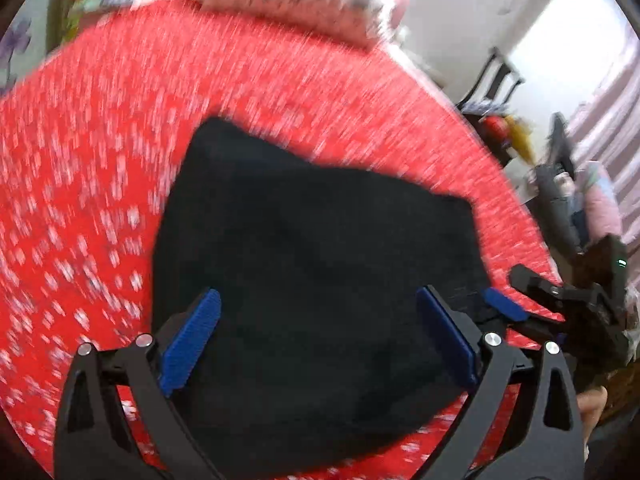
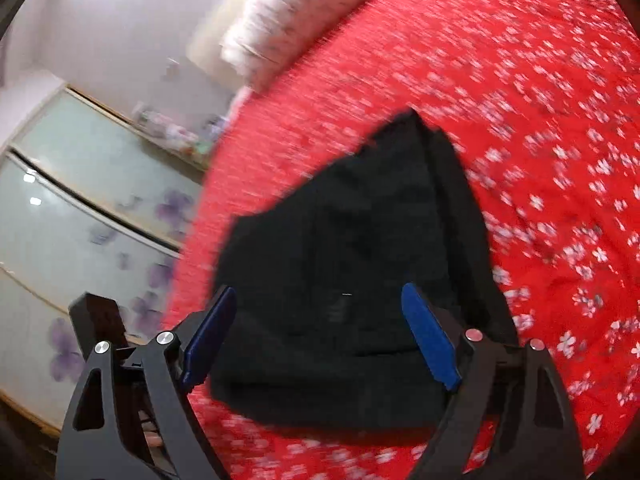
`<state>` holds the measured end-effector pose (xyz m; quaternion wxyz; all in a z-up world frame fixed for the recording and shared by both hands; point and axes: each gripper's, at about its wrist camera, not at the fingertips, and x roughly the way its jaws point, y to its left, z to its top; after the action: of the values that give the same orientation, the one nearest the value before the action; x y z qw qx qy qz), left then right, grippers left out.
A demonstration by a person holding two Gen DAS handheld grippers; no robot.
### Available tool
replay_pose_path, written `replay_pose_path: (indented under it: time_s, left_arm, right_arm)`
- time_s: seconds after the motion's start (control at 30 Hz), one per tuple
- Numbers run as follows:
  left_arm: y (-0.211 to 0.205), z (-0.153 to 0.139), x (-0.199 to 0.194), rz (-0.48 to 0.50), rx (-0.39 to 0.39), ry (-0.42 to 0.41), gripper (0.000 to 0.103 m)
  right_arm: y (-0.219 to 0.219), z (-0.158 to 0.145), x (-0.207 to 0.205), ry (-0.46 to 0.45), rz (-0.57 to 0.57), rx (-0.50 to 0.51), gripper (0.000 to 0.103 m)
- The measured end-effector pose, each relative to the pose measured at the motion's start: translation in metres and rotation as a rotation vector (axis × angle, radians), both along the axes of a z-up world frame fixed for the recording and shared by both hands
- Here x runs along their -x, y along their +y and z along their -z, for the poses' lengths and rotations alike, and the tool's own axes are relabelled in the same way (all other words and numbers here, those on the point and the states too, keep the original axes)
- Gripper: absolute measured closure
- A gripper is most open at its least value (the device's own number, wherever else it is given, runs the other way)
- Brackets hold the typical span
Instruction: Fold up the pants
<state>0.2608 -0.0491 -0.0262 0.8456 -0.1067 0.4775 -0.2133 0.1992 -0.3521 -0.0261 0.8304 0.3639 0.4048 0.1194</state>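
- Where the red floral bedspread (image 1: 100,160) lies bare: black pants (image 1: 312,264), folded, near its edge.
- left gripper (image 1: 316,340), right gripper (image 2: 320,336): jaws wide, empty, above pants.
- Pillow (image 1: 292,4) beyond; wardrobe (image 2: 80,200) beside bed.

Place: I am in a bedroom at home.
Bed: a wide bed under a red bedspread sprinkled with small white flowers (image 2: 520,80) lies below me.
Pillow: a pale, patterned pillow (image 1: 292,4) sits at its far end.
Wardrobe: frosted-glass sliding wardrobe doors printed with purple flowers (image 2: 80,208) stand beside the bed.
Clutter: a dark side table with blurred household odds and ends (image 1: 504,132) is at the bed's edge.
Walls: plain white.
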Motion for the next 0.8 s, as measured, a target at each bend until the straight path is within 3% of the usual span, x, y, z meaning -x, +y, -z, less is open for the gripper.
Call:
replay_pose_path:
  time_s: [0.03, 0.1, 0.23, 0.33, 0.47, 0.6, 0.8]
  left_arm:
    - [0.002, 0.01, -0.005, -0.009, 0.012, 0.027, 0.005]
    - [0.003, 0.018, -0.006, -0.04, 0.017, -0.004, 0.002]
    - [-0.014, 0.018, 0.006, -0.039, -0.106, -0.074, 0.002]
    - [-0.013, 0.004, 0.04, -0.03, -0.105, -0.15, 0.002]
    - [-0.001, -0.017, 0.105, -0.019, -0.101, -0.324, 0.002]
    - [-0.004, -0.015, 0.149, -0.002, -0.183, -0.356, 0.002]
    - [0.004, -0.012, 0.198, -0.081, -0.195, -0.414, 0.002]
  right_arm:
    - [0.001, 0.006, -0.002, 0.003, 0.004, 0.007, 0.017]
    - [0.003, 0.009, -0.005, -0.005, 0.006, 0.018, 0.017]
    - [0.015, 0.009, -0.008, -0.062, 0.007, 0.071, 0.017]
    - [0.016, -0.003, 0.009, -0.114, 0.029, 0.104, 0.016]
    - [0.026, -0.026, 0.048, -0.215, 0.065, 0.161, 0.008]
    - [0.044, -0.041, 0.092, -0.292, 0.114, 0.351, 0.004]
    - [0.066, -0.034, 0.159, -0.348, 0.18, 0.587, 0.001]
